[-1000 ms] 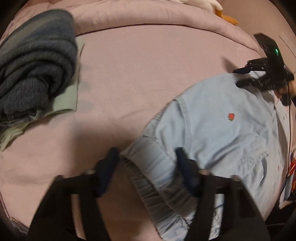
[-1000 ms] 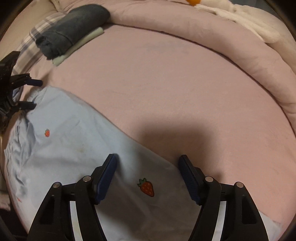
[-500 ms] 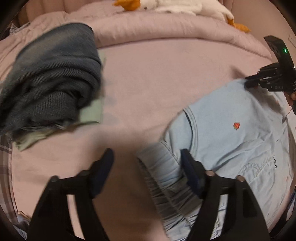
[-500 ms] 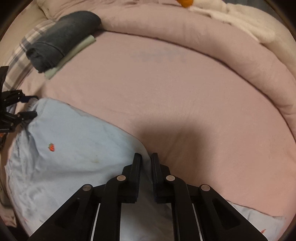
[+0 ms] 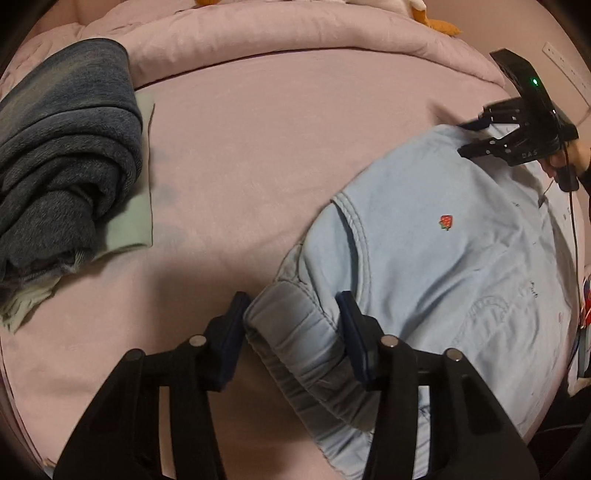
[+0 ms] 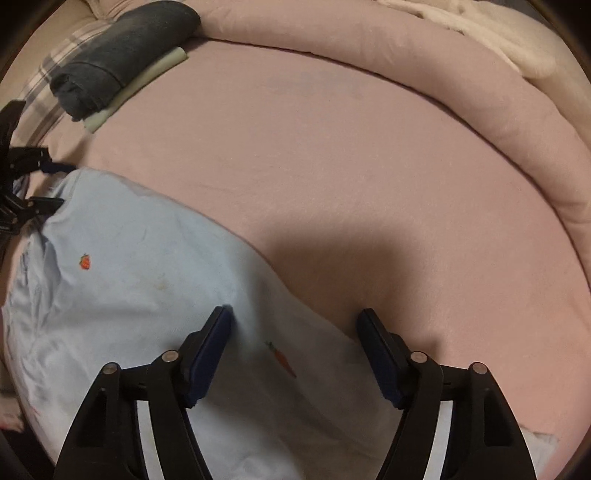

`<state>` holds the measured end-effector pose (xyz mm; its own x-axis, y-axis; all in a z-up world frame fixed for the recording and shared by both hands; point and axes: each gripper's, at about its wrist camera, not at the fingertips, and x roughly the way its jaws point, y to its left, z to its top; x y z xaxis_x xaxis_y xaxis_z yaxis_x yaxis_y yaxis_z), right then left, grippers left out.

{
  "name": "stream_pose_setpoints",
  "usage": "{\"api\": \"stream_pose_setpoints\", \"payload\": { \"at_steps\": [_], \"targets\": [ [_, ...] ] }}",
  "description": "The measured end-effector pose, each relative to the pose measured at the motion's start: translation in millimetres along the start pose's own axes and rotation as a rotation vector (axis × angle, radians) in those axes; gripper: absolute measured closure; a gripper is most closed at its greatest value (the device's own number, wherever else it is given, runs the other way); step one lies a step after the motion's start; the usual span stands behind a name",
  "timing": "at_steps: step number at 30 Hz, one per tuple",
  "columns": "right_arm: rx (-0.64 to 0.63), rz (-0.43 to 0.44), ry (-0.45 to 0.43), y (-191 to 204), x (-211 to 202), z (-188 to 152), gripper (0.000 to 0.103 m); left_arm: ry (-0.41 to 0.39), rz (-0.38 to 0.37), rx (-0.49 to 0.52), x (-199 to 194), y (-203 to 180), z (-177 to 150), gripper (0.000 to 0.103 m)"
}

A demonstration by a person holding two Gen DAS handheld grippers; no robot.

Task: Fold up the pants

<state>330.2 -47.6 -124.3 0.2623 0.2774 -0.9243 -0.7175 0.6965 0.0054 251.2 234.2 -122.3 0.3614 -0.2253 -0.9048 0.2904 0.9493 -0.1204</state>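
Light blue pants (image 5: 443,266) with small strawberry and carrot prints lie flat on the pink bed; they also show in the right wrist view (image 6: 147,295). My left gripper (image 5: 291,325) is open, its fingers straddling the gathered elastic waistband (image 5: 295,332). My right gripper (image 6: 295,343) is open over the far edge of a pant leg, with the carrot print between its fingers. The right gripper also shows in the left wrist view (image 5: 469,138) at the pants' far end, and the left gripper in the right wrist view (image 6: 55,186) at the waist.
A folded dark grey garment (image 5: 62,155) on a pale green folded cloth (image 5: 133,206) lies at the left of the pink bed sheet (image 5: 277,147). A rolled pink duvet (image 6: 443,85) borders the far side. A plush toy (image 5: 439,22) lies beyond it.
My right gripper was shut half a second ago and has opened over the pant leg. My left gripper has moved forward so the waistband sits between its open fingers.
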Motion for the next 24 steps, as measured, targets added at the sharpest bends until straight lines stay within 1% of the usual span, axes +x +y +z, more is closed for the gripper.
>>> {"api": "stream_pose_setpoints", "payload": {
  "at_steps": [1, 2, 3, 4, 6, 7, 8, 12, 14, 17, 18, 19, 20, 22, 24],
  "targets": [
    [-0.002, 0.0, -0.005, 2, -3, -1, 0.061, -0.014, 0.012, -0.009, -4, -2, 0, 0.059],
    [-0.004, 0.0, -0.013, 5, -6, -2, 0.071, -0.026, 0.018, -0.012, -9, -4, -6, 0.061],
    [-0.004, -0.009, -0.022, 9, -10, -4, 0.084, -0.041, 0.031, -0.013, -14, -7, -7, 0.063],
    [-0.012, -0.031, -0.028, 14, -14, -6, 0.086, -0.057, 0.05, -0.013, -21, -11, -7, 0.064],
    [-0.031, -0.078, -0.05, 22, -23, -15, 0.09, -0.084, 0.087, 0.003, -33, -21, -21, 0.066],
    [-0.033, -0.094, -0.068, 26, -30, -18, 0.091, -0.103, 0.117, 0.009, -41, -27, -22, 0.067],
    [-0.032, -0.109, -0.085, 31, -36, -20, 0.092, -0.118, 0.13, 0.014, -47, -28, -27, 0.068],
    [-0.021, -0.17, -0.197, 46, -84, -41, 0.092, -0.214, 0.243, 0.022, -76, -43, -46, 0.068],
    [-0.032, -0.203, -0.25, 65, -107, -49, 0.092, -0.278, 0.313, 0.065, -92, -61, -60, 0.068],
    [-0.063, -0.258, -0.311, 88, -137, -71, 0.092, -0.35, 0.391, 0.133, -107, -86, -86, 0.067],
    [-0.065, -0.269, -0.324, 91, -141, -75, 0.092, -0.374, 0.416, 0.16, -111, -94, -94, 0.066],
    [-0.062, -0.276, -0.341, 98, -149, -86, 0.092, -0.399, 0.439, 0.187, -116, -103, -105, 0.065],
    [-0.064, -0.278, -0.351, 98, -158, -97, 0.092, -0.409, 0.444, 0.195, -122, -106, -117, 0.064],
    [-0.075, -0.296, -0.367, 111, -166, -117, 0.092, -0.419, 0.475, 0.236, -123, -117, -136, 0.061],
    [-0.095, -0.295, -0.361, 123, -165, -138, 0.092, -0.427, 0.503, 0.276, -121, -127, -150, 0.061]
  ]
}}
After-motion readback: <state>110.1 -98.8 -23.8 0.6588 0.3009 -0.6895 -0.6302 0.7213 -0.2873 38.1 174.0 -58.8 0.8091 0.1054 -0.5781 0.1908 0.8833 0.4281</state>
